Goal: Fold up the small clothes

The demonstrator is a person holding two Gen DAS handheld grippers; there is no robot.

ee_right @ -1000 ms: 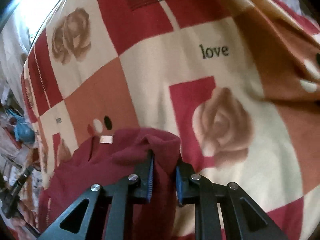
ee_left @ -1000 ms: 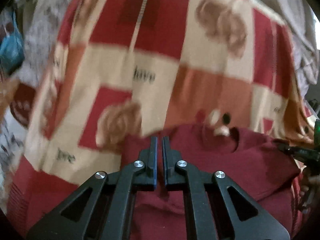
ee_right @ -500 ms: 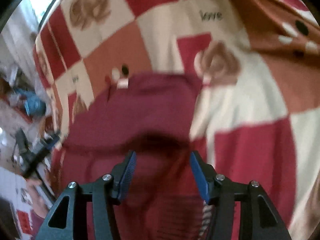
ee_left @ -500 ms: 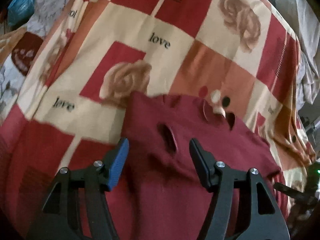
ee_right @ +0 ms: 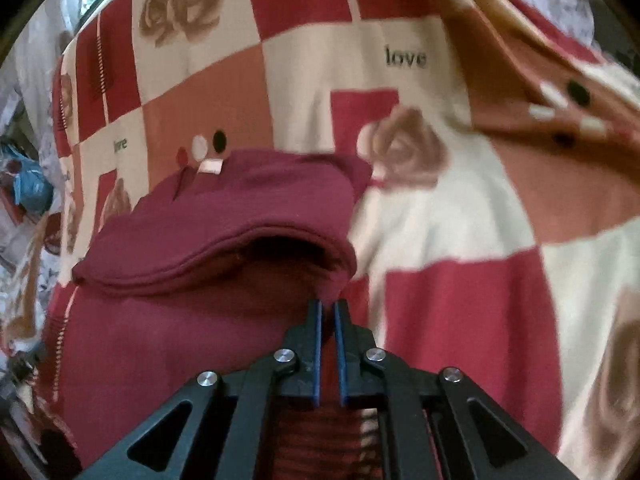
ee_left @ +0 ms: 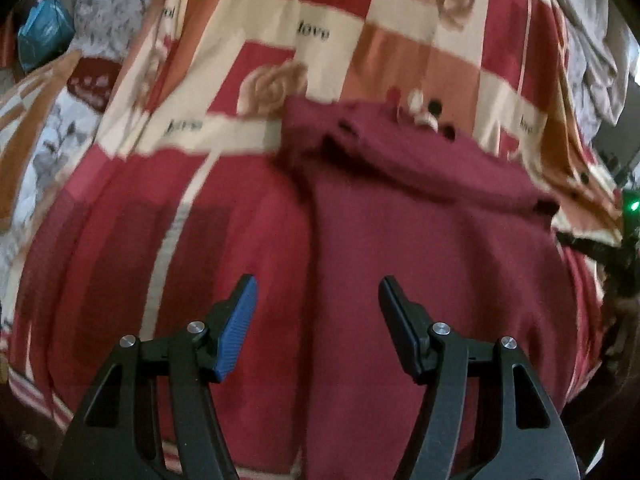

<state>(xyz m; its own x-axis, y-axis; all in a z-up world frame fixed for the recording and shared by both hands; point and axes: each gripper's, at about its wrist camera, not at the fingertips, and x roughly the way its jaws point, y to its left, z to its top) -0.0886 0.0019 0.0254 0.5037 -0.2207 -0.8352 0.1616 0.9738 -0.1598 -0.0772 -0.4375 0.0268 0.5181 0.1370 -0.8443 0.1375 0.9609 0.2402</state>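
**A:** What are the two grippers doing?

**B:** In the left wrist view, the left gripper (ee_left: pixel 316 300) stands with its jaws wide apart and nothing between them, hovering over the maroon garment (ee_left: pixel 420 240). In the right wrist view, the right gripper (ee_right: pixel 328 312) has its jaws drawn together, a thin slit between the blue pads. Maroon cloth lies right at the tips, at the garment's near right corner; whether it is pinched cannot be told.

**A:** Where does the garment lie?

**B:** It lies on a checked blanket (ee_right: pixel 460 220), folded over, its doubled edge gaping at twelve o'clock from the right gripper. A small pale label (ee_right: pixel 211 166) sits at its far edge, around eleven o'clock; no writing on it can be read.

**A:** Any readable words?

**B:** The blanket carries the word "love" (ee_right: pixel 405 58) at one o'clock, beside printed roses. A blue bag (ee_left: pixel 44 36) sits at ten o'clock in the left view; its contents cannot be seen.
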